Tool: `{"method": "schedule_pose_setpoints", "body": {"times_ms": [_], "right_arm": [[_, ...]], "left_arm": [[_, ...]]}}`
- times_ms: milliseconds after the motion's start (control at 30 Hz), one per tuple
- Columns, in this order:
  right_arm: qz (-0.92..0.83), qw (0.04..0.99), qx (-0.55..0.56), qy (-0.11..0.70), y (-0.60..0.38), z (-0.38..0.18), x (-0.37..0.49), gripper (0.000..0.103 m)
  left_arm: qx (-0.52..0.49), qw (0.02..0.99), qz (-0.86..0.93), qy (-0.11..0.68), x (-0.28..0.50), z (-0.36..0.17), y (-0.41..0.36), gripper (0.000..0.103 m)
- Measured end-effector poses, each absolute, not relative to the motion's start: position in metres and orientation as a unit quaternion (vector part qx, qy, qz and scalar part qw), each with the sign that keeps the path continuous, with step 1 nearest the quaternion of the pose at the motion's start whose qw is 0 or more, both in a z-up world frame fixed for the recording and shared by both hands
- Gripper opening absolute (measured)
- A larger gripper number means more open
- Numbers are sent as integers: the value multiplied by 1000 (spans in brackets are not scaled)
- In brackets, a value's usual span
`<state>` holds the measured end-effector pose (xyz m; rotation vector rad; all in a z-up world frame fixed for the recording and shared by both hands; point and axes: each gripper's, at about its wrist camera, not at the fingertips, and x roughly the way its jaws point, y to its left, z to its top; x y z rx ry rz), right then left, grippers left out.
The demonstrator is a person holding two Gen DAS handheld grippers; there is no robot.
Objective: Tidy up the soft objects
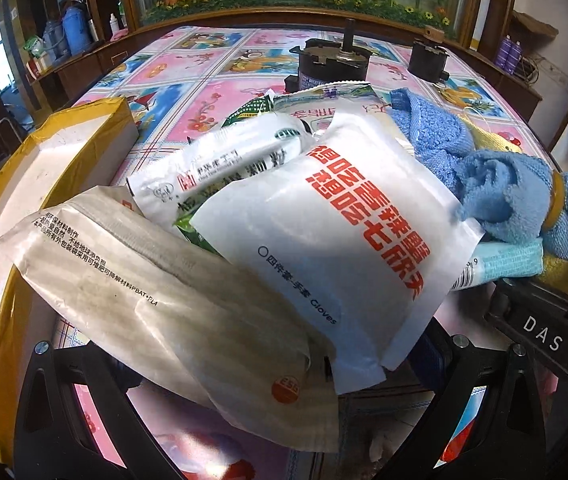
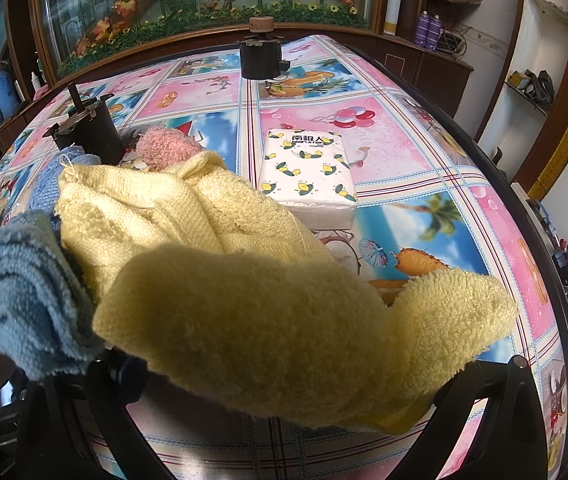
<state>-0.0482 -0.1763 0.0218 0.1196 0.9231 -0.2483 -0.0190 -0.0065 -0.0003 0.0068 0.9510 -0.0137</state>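
In the left wrist view a pile of soft packets lies before my left gripper: a grey-white mailer bag, a white glove packet with red print and a white-green sachet. The jaws stand wide apart, with the packets' near ends over the gap. A blue towel lies to the right. In the right wrist view a yellow towel drapes over my right gripper and hides its fingertips. A blue towel is at left, a pink cloth behind, a tissue pack beyond.
A yellow-taped cardboard box stands at the left. Two black motor-like cylinders stand on the patterned tablecloth. The other gripper's body is at lower right. Wooden cabinets ring the table.
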Motion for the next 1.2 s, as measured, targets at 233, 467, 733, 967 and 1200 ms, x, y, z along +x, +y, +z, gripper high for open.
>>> {"method": "schedule_pose_setpoints", "body": {"times_ms": [233, 467, 733, 967, 1200], "right_arm": [[-92, 889, 48, 446, -173, 20, -47, 103], [-79, 876, 43, 474, -173, 20, -57, 103], [-71, 875, 37, 478, -176, 21, -66, 103], [-84, 891, 36, 445, -192, 36, -98, 102], [-57, 934, 23, 351, -191, 79, -138, 102]], "left_arm": [[20, 878, -41, 476, -25, 1, -11, 103], [36, 877, -65, 475, -26, 1, -10, 103], [-21, 890, -113, 442, -47, 29, 11, 95], [-34, 943, -110, 311, -89, 97, 66, 95], [-82, 931, -108, 338, -91, 97, 127, 95]]}}
